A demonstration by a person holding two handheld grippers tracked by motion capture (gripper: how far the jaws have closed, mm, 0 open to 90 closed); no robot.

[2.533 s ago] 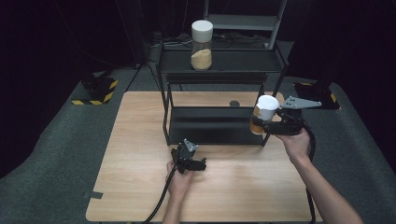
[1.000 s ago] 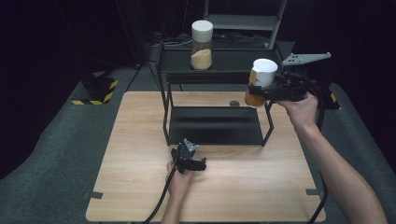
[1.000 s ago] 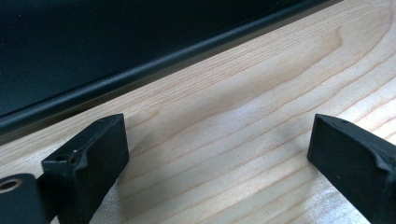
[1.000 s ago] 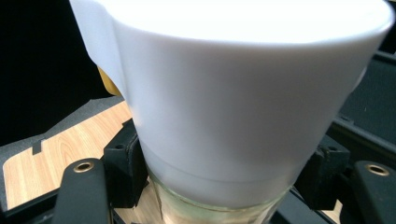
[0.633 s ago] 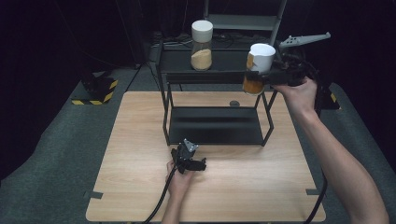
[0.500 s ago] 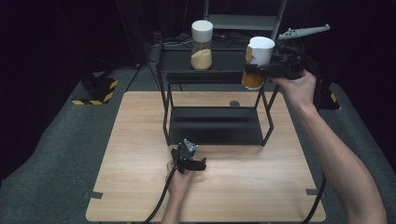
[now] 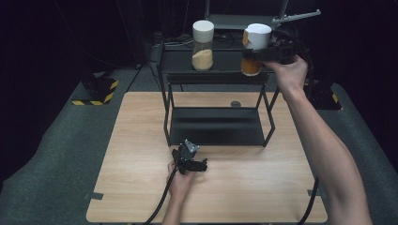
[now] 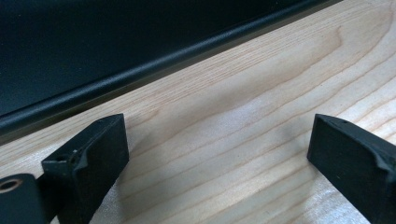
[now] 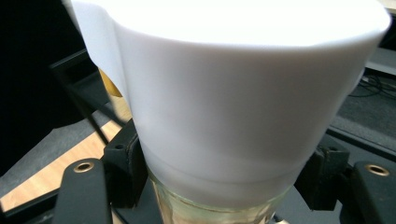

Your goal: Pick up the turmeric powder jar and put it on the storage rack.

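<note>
High view, with both gripper views. I take the black two-tier metal rack [image 7: 216,79] as my landmark. My right gripper [image 7: 263,52] is clamped on a glass jar of orange powder [image 7: 251,65] with a white lid [image 7: 258,33]; I hold the jar upright over the right end of the rack's top shelf, and I cannot tell whether its base touches the shelf. In the right gripper view the two black jaws press the glass just under the lid [image 9: 233,93], one on each side, and the lid blocks nearly everything beyond it.

On the same top shelf, to the left of my jar and well apart from it, stands a second jar of pale yellow powder [image 7: 202,44] with a white lid, the nearest thing in the way. The lower shelf of the rack is bare. A small dark round object [image 7: 235,103] lies on the wooden table [image 7: 141,140] behind the rack; it is too small to identify.

My left gripper [image 7: 190,159] rests on the table just in front of the rack's lower shelf, jaws spread with nothing between them; in the left gripper view the wood grain shows between them, with the rack's front rail [image 8: 154,70] beyond. A yellow-and-black striped block [image 7: 98,89] sits on the floor left of the rack, partly lost in the dark.
</note>
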